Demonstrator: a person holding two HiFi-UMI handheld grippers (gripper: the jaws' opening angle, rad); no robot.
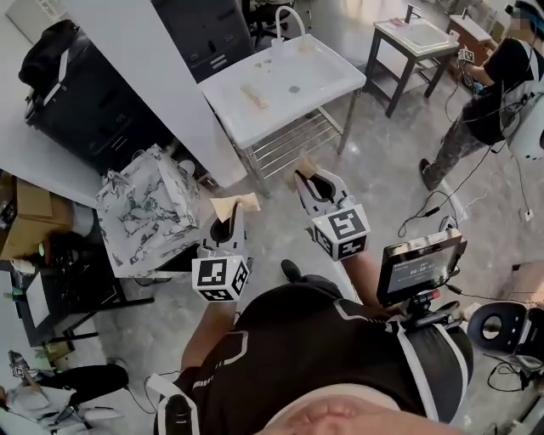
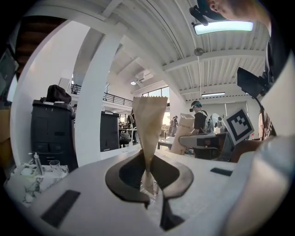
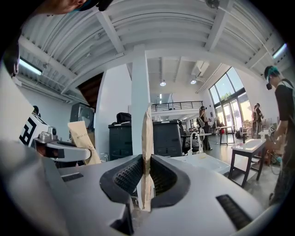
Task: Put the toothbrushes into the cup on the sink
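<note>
My left gripper (image 1: 225,228) is shut on a tan paper packet (image 1: 235,205) that sticks up from its jaws. In the left gripper view this packet (image 2: 150,122) stands upright, pinched at its lower end. My right gripper (image 1: 315,183) is shut on a second tan packet (image 1: 306,166), which shows edge-on (image 3: 147,147) in its own view. Both grippers are held side by side above the floor, well short of the white sink (image 1: 255,115) with its arched faucet (image 1: 289,17). A pale strip (image 1: 255,94) lies in the basin. I cannot make out a cup there.
A marble-patterned box (image 1: 144,208) stands to my left, beside a black cabinet (image 1: 93,98). A second sink table (image 1: 416,38) and a standing person (image 1: 480,110) are at the far right. A small monitor (image 1: 421,265) hangs at my right side, with cables on the floor.
</note>
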